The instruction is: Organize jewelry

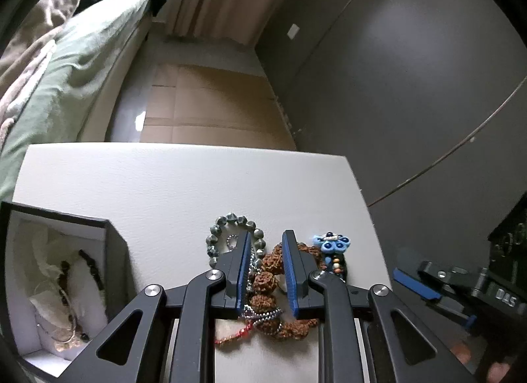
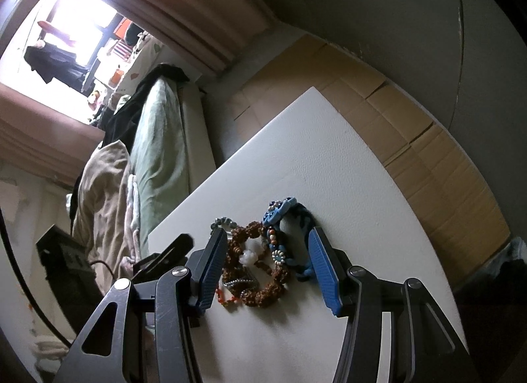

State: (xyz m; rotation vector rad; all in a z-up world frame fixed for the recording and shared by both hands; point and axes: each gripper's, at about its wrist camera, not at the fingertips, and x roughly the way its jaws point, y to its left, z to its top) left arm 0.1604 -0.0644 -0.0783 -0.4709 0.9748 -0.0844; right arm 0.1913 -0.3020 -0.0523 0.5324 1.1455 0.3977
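Note:
A heap of jewelry lies on a white board (image 1: 164, 185): a brown rough-bead bracelet (image 1: 265, 280), a silver ball chain (image 1: 252, 262), a grey-green bead bracelet (image 1: 230, 221), a blue woven band with a butterfly (image 1: 331, 244) and a red thread (image 1: 230, 337). My left gripper (image 1: 266, 244) is open, its jaws on either side of the brown beads and chain. My right gripper (image 2: 268, 248) is open wide above the heap; the brown bracelet (image 2: 263, 290) and blue band (image 2: 296, 218) lie between its fingers.
A black box with white lining (image 1: 56, 271) holds several bracelets at the board's left. A bed with green bedding (image 1: 66, 63), cardboard on the floor (image 1: 214, 103) and a grey wall (image 1: 411, 70) surround the board. The right gripper shows in the left wrist view (image 1: 425, 287).

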